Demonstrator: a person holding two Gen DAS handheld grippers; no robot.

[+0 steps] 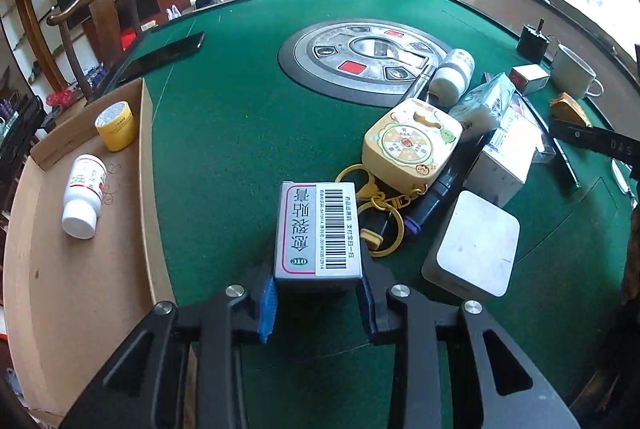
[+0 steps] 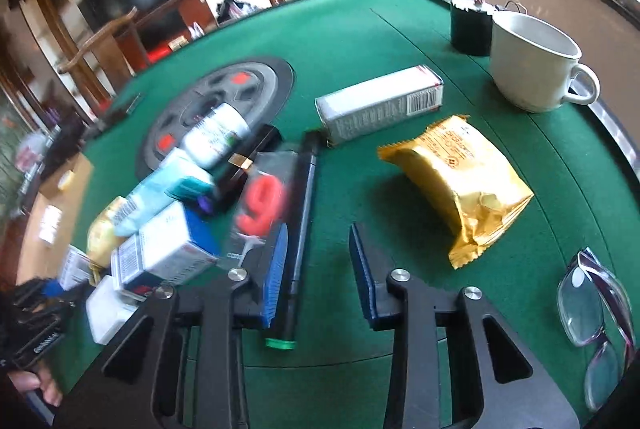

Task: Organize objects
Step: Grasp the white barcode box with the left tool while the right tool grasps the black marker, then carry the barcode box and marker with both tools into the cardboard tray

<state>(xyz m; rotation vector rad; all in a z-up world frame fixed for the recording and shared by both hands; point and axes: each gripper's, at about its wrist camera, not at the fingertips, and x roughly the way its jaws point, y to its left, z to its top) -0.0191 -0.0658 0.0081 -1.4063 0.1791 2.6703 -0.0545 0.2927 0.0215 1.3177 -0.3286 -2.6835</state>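
In the left wrist view my left gripper (image 1: pixel 318 279) is shut on a grey medicine box (image 1: pixel 318 229) with a barcode label; both blue pads press its near end on the green felt table (image 1: pixel 224 149). A cardboard tray (image 1: pixel 146 165) to the left holds a yellow jar (image 1: pixel 115 125) and a lying white pill bottle (image 1: pixel 84 195). In the right wrist view my right gripper (image 2: pixel 318 229) is open over the felt. A black pen (image 2: pixel 300 229) with a green end lies beside its left pad, and the right pad stands apart from it.
Right of the medicine box lie a yellow keychain toy (image 1: pixel 412 145) and a white square box (image 1: pixel 474 243). A gold snack packet (image 2: pixel 460 181), a long carton (image 2: pixel 380 105), a white mug (image 2: pixel 532 61) and glasses (image 2: pixel 596 313) lie around the right gripper. Blurred boxes (image 2: pixel 168 249) crowd its left.
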